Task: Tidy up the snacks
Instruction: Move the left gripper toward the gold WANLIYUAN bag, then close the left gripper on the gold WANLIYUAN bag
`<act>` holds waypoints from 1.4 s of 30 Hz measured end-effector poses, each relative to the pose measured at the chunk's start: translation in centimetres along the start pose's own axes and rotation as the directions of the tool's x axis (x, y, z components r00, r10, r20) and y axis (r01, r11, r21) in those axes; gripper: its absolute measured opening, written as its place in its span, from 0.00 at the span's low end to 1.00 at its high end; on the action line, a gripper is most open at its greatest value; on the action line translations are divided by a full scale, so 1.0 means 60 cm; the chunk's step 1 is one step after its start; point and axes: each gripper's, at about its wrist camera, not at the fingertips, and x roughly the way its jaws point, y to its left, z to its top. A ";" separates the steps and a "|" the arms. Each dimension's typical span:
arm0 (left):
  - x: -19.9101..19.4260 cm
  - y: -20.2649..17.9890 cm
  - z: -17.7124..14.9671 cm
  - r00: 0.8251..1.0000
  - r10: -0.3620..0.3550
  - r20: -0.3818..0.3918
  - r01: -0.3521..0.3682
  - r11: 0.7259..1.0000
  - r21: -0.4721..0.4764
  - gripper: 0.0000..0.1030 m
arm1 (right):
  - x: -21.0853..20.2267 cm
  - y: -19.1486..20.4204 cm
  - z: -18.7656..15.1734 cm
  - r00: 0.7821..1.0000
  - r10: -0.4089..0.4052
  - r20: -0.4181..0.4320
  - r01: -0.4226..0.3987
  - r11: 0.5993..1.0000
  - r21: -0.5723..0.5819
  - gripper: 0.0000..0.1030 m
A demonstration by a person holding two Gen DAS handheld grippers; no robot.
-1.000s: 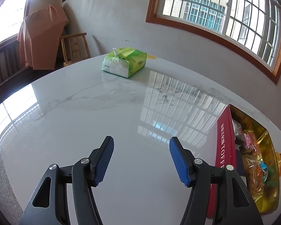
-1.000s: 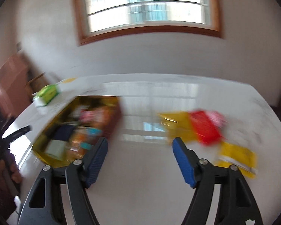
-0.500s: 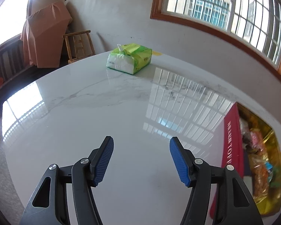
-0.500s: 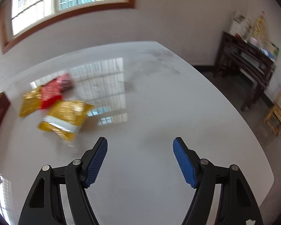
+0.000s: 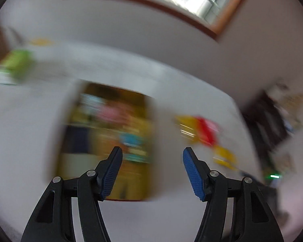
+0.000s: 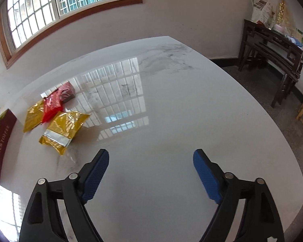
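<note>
Nearest to me the right claw [image 6: 150, 174] hangs over bare white table [image 6: 171, 121]; its two blue pads have just been spreading and stand wide apart, with nothing between them. The left claw [image 5: 152, 174] is about half open and holds nothing also; its view is much blurred.

A little further, to the left in the right wrist view, four loose snack packets lie together on the table. I count two gold packets: the near gold packet [image 6: 63, 128] with a silver band, and the far gold packet [image 6: 33, 116] behind it. The red packet [image 6: 52, 105] lies partly over the far gold one, and the pink packet [image 6: 67, 91] is just behind the red one. Their print is too small to read.

At the left edge stands one dark red box [image 6: 1, 139] with gold writing on its side, which I cannot make out. In the blurred left view the box [image 5: 109, 141] is open and full of mixed snacks; they cannot be counted.

Furthest, one green tissue pack [image 5: 16, 64] lies near the table's far end.
</note>
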 end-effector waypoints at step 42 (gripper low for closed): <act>0.452 -0.200 0.084 0.872 0.389 -0.297 -0.397 0.917 0.034 0.86 | -0.010 -0.017 -0.005 0.969 0.242 0.046 -0.244 0.969 0.048 0.84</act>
